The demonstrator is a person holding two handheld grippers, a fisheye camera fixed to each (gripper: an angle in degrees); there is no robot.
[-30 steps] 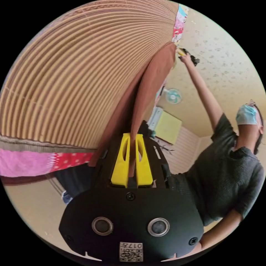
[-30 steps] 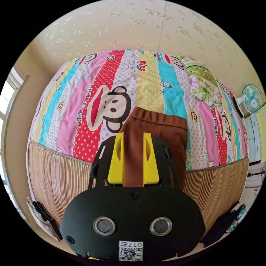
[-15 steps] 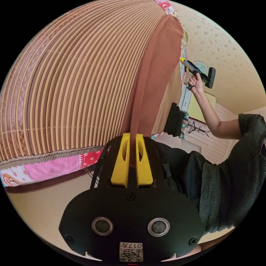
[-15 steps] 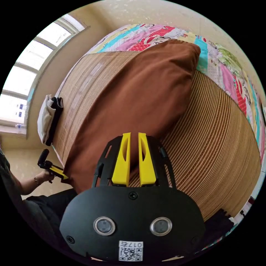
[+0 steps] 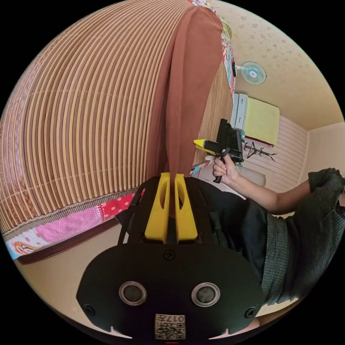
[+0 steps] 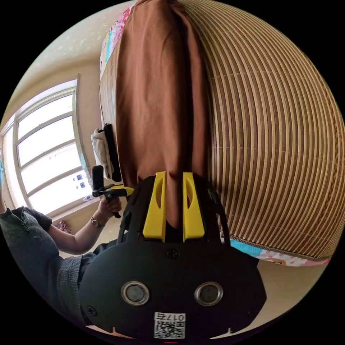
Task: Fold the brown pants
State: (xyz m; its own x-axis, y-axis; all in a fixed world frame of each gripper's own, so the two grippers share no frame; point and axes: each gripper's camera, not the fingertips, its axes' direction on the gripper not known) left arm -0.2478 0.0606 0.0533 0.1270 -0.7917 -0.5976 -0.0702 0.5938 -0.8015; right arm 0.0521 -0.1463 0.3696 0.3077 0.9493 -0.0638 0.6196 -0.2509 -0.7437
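On the mat the pants are lying stretched long, my left tongs and right tongs each clamping a near edge, so I'm judging the folding barely started

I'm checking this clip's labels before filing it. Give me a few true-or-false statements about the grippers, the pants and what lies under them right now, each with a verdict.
1. The left gripper is shut on the brown pants. True.
2. The pants lie on bare floor. False: they lie stretched out on a striped bamboo mat on the bed.
3. The right gripper has cloth between its jaws. True.
4. The pants are blue. False: they are brown.
5. A fan is mounted on the wall. True.
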